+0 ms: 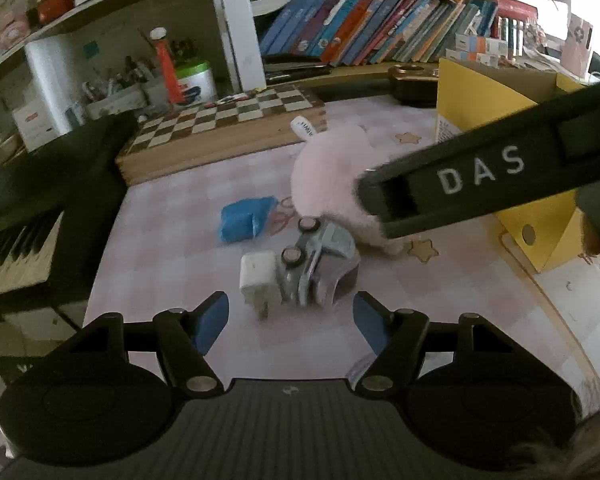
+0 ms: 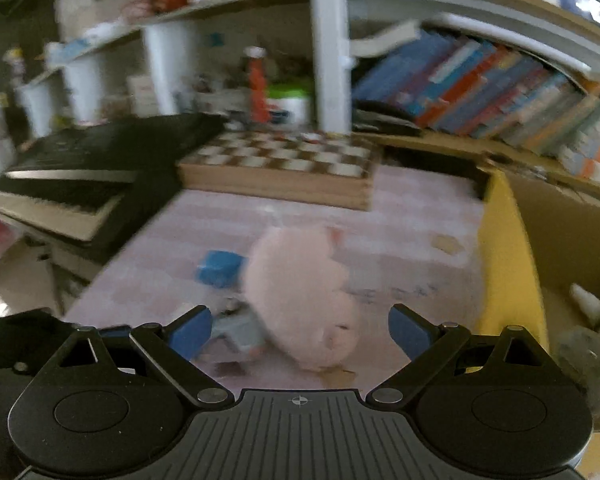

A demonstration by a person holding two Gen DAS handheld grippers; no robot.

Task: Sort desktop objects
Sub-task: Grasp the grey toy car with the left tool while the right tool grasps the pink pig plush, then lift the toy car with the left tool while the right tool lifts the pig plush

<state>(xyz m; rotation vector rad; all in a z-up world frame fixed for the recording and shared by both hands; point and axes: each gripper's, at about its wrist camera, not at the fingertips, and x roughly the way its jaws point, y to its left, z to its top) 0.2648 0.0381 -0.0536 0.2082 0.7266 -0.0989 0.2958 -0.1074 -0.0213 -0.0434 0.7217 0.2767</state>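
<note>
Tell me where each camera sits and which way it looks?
Left wrist view: sits on the left gripper, looking down and forward over the pink mat at the charger, toy car and blue pack. Its own open jaws show, plus the right gripper's black body crossing in from the right.
Right wrist view: sits on the right gripper, looking down at the plush pig. Its own open jaws show.
Both share: pig, blue pack, chessboard, books, keyboard, yellow box.
</note>
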